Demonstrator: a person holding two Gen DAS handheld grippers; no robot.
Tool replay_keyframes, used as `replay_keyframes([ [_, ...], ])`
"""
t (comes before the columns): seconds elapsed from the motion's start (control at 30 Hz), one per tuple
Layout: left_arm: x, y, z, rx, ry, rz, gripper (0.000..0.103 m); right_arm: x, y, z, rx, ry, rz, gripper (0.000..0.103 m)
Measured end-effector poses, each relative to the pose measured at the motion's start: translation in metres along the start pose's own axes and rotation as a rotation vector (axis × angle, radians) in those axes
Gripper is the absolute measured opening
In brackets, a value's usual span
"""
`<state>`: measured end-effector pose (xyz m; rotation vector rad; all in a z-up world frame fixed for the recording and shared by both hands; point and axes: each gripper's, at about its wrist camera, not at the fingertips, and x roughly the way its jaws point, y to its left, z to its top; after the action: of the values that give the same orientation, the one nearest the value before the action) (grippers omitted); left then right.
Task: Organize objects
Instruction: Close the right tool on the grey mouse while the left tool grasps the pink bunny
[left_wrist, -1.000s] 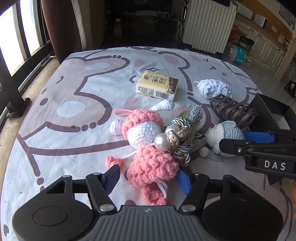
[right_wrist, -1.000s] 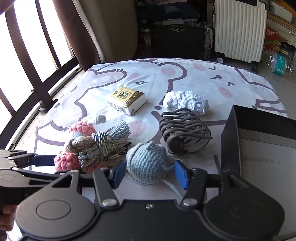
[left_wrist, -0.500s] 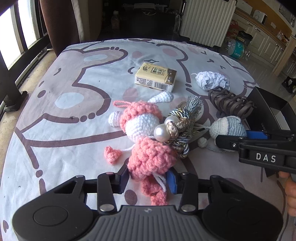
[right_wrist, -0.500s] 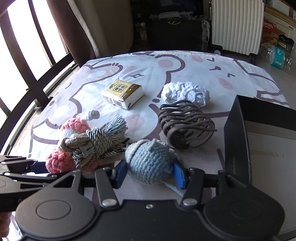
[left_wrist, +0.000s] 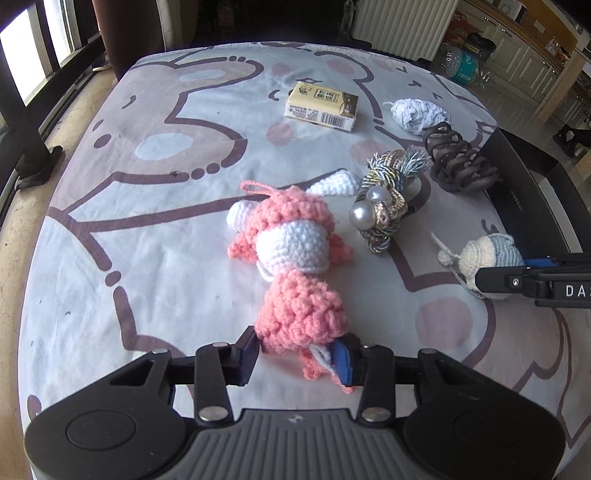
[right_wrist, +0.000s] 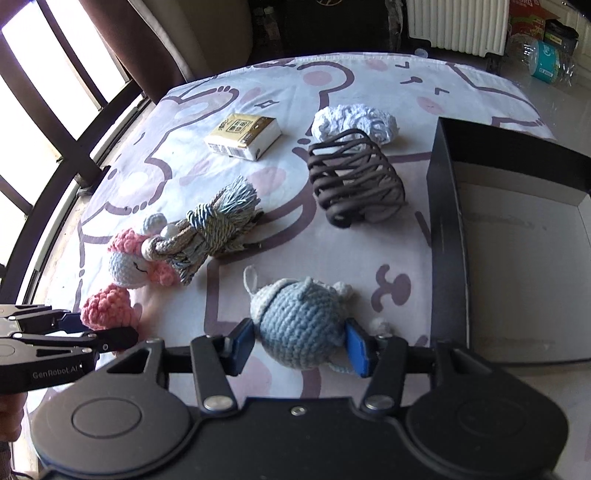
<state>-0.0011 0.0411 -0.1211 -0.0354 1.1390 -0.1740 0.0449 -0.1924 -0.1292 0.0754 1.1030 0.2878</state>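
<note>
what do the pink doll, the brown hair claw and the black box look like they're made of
Pink doll: crocheted yarn, matte and nubbly; the loop stitches show.
Brown hair claw: probably hard plastic, smooth with a dull sheen; thin rigid curved prongs holding their shape.
Black box: likely cardboard, matte black walls with a pale scuffed floor; thin flat panels and sharp folded corners suggest it, though that is not certain.

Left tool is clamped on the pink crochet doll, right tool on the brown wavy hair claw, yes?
Not quite. The left tool does clamp the pink crochet doll, but the right wrist view shows the right tool clamped on the blue crochet ball toy. The brown wavy hair claw lies untouched on the sheet.
</note>
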Motion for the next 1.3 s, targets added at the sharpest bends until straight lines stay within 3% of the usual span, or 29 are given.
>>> replay_keyframes([
  [0.33, -0.014, 0.015, -0.018, 0.009, 0.088, -0.038, 0.046, -0.010, 0.004, -0.022, -0.021, 0.102, 0.051, 0.054],
  [0.5, -0.024, 0.024, -0.016, -0.018, 0.087, -0.046, 0.049, -0.009, 0.009, -0.024, -0.043, 0.127, 0.072, 0.056],
  [0.67, -0.040, 0.026, -0.012, -0.002, 0.054, -0.045, 0.061, -0.008, 0.013, -0.026, -0.065, 0.153, 0.096, 0.060],
  [0.8, -0.048, 0.025, -0.005, 0.009, 0.018, -0.040, 0.064, -0.008, 0.020, -0.029, -0.102, 0.182, 0.124, 0.062],
  [1.13, -0.027, 0.038, 0.023, -0.054, 0.024, -0.074, 0.064, -0.006, 0.027, -0.034, -0.124, 0.249, 0.222, 0.062],
  [1.3, -0.014, 0.040, 0.026, -0.041, 0.049, -0.084, 0.064, -0.007, 0.028, -0.036, -0.153, 0.264, 0.225, 0.062],
])
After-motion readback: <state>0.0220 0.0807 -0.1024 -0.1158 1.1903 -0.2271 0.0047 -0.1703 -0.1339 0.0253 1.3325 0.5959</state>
